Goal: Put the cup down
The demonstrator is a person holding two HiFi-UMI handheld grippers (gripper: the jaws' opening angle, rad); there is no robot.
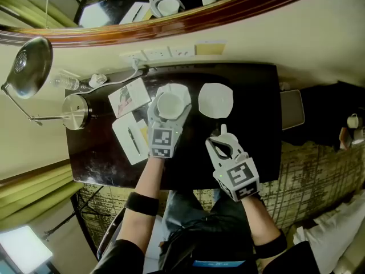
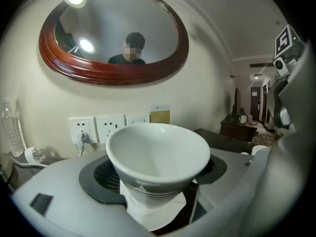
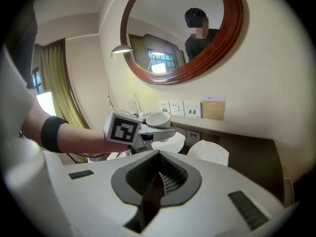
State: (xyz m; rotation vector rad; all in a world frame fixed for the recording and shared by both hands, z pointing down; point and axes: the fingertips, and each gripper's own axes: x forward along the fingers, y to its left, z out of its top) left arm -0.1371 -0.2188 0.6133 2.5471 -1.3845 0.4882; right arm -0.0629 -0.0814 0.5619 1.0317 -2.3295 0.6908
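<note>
Gripping a white cup (image 1: 168, 103) between its jaws, the left gripper (image 1: 169, 109) is hovering in the head view over a white saucer (image 1: 182, 89) on the dark surface (image 1: 256, 124). A second saucer (image 1: 215, 100) is lying just beside the first, to its right. The right gripper (image 1: 222, 131) is hanging near that second saucer, jaws clenched on nothing.

Through the left gripper view, the jaws are pressing on the ribbed lower wall of the cup (image 2: 158, 157), which is standing upright and empty, with wall sockets (image 2: 108, 127) showing behind it.

Through the right gripper view, the right gripper (image 3: 159, 157) is keeping its jaws together and empty. Beyond them the left gripper (image 3: 160, 127) is carrying the cup (image 3: 158, 118) above the saucer (image 3: 170, 143), clear of it.
</note>
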